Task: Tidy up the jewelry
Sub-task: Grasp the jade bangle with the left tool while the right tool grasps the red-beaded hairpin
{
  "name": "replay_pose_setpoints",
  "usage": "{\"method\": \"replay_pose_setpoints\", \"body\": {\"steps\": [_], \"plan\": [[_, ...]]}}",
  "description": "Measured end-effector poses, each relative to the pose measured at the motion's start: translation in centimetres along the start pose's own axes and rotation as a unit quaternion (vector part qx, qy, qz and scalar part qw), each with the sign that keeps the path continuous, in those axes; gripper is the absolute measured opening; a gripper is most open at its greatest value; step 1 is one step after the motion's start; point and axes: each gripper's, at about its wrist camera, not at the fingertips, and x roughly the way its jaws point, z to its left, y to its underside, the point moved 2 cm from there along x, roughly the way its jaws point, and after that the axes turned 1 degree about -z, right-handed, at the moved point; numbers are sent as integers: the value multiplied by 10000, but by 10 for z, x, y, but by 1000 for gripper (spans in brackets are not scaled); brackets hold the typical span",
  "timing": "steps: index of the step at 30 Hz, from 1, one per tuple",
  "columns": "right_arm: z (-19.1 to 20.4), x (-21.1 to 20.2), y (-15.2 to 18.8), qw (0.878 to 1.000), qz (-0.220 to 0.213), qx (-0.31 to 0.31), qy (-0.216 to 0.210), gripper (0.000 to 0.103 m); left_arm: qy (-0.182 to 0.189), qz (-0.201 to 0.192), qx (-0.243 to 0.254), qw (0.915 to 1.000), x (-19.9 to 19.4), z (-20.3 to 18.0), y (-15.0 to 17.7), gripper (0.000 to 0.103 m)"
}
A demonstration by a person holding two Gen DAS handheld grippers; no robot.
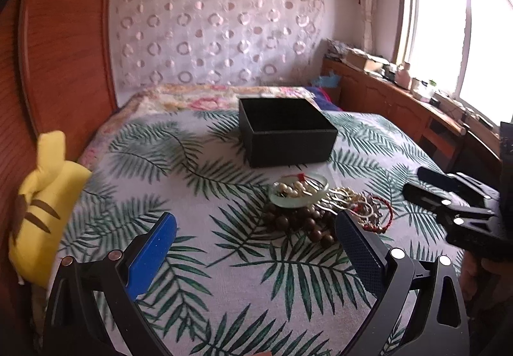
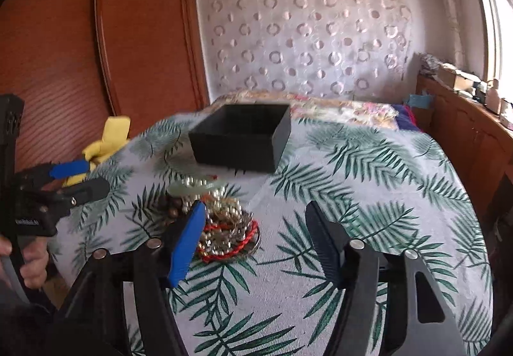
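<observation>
A heap of jewelry lies on the leaf-print cloth point(image 1: 224, 275): a pale green bangle point(image 1: 298, 192) with pearls across it, dark wooden beads point(image 1: 301, 223) and a red cord bracelet point(image 1: 386, 215). An open black box point(image 1: 285, 131) stands behind the heap. My left gripper point(image 1: 256, 218) is open just short of the beads, holding nothing. In the right wrist view the heap point(image 2: 229, 227) lies low between the fingers of my right gripper point(image 2: 255, 207), close to the blue pad point(image 2: 187, 243). That gripper is open, and neither pad presses on anything. The black box point(image 2: 240, 141) is further back.
A yellow plush toy point(image 1: 41, 205) sits at the cloth's left edge against a wooden wardrobe point(image 1: 64, 35). A wooden cabinet point(image 1: 400, 105) with clutter runs under the window on the right. Each gripper shows in the other's view: the right point(image 1: 426, 182), the left point(image 2: 86, 176).
</observation>
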Motion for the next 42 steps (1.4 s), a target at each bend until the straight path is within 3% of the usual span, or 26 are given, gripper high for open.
{"method": "replay_pose_setpoints", "body": {"steps": [9, 16, 23, 27, 32, 33, 42], "plan": [[3, 23, 11, 9986, 453, -51, -258, 62, 570, 596, 46, 9966, 43, -3, -5, 96], [-2, 25, 14, 9978, 495, 102, -418, 62, 934, 923, -24, 9913, 71, -10, -15, 89], [-4, 26, 15, 9976, 483, 174, -475, 62, 1127, 1296, -50, 9851, 105, -19, -24, 87], [-3, 26, 15, 9976, 471, 173, -473, 62, 1137, 1452, -85, 9828, 120, -20, -24, 80], [-4, 26, 14, 9976, 463, 186, -486, 62, 1200, 1480, -48, 9817, 124, -23, -24, 76], [-4, 26, 14, 9976, 465, 181, -482, 62, 1271, 1471, -63, 9809, 124, -23, -24, 69], [-2, 27, 14, 9974, 524, 99, -481, 62, 1150, 1138, -59, 9868, 98, -8, -27, 69]]}}
